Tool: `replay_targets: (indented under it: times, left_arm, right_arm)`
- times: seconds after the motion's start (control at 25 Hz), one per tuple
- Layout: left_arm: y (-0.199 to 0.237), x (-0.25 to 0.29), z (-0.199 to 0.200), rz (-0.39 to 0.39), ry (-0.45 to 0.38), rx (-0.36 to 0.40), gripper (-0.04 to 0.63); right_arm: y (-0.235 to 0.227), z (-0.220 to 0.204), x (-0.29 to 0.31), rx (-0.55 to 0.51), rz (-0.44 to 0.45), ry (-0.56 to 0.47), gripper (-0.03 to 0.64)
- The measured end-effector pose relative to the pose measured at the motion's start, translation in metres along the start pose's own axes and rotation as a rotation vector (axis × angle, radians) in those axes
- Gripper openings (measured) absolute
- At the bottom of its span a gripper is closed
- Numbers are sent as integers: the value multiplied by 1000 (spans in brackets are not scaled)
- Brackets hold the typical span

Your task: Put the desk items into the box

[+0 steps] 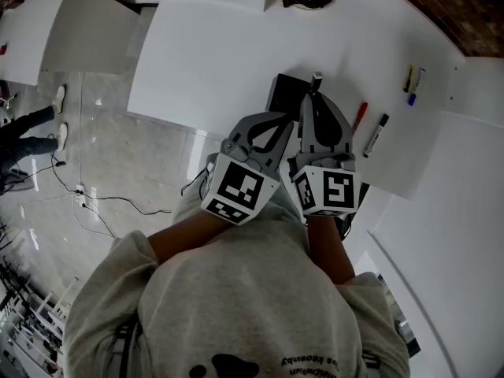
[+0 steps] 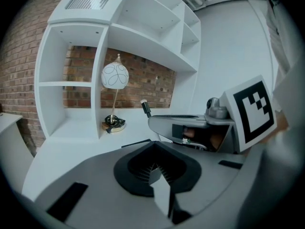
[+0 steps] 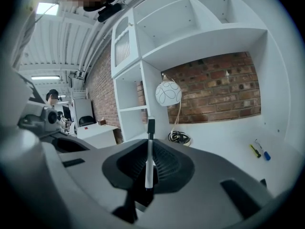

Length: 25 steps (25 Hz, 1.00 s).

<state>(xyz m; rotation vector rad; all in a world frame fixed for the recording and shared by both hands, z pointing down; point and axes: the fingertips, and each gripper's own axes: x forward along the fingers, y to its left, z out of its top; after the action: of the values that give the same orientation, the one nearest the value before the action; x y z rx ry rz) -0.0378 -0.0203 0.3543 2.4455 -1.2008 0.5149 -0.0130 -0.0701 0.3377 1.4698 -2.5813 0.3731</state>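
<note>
One marker (image 3: 149,162), white in the barrel and black at the cap, is clamped between the closed jaws of the right gripper (image 3: 149,149), its capped end standing out past the fingertips; directly under and just ahead of those jaws sits one black box (image 1: 285,93) on the white desk (image 1: 213,46); the left gripper (image 2: 155,168) is just beside the right one, its jaws drawn together with only a pale sliver in the seam that cannot be named, and its tips reach to the near edge of the box; out to the right of the right jaws, well clear of them, four more pens lie on the desk, one red pen (image 1: 359,116) and one black marker (image 1: 376,135) nearer, one yellow pen (image 1: 408,77) and one blue pen (image 1: 415,85) farther off and side by side; straight beyond both pairs of jaws one lamp (image 3: 168,93) with a round patterned shade stands at the back of the desk; behind it rise one white shelf unit (image 3: 200,27) and a brick wall (image 3: 224,85); to the left of the left jaws the desk ends above a pale glossy floor (image 1: 102,156) crossed by thin cables.
</note>
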Motion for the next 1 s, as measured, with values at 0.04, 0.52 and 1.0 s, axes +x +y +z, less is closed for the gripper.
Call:
replay_targets:
  times: [0.04, 0.52, 1.0]
  left_arm:
    - [2, -1, -1, 5, 1, -2, 5]
    - [20, -10, -8, 54, 8, -32, 5]
    - [21, -9, -8, 62, 9, -46, 5]
  right_arm:
    - [2, -1, 2, 1, 4, 1, 46]
    - [14, -13, 27, -71, 49, 19, 46]
    - [18, -31, 37, -115, 77, 136, 47]
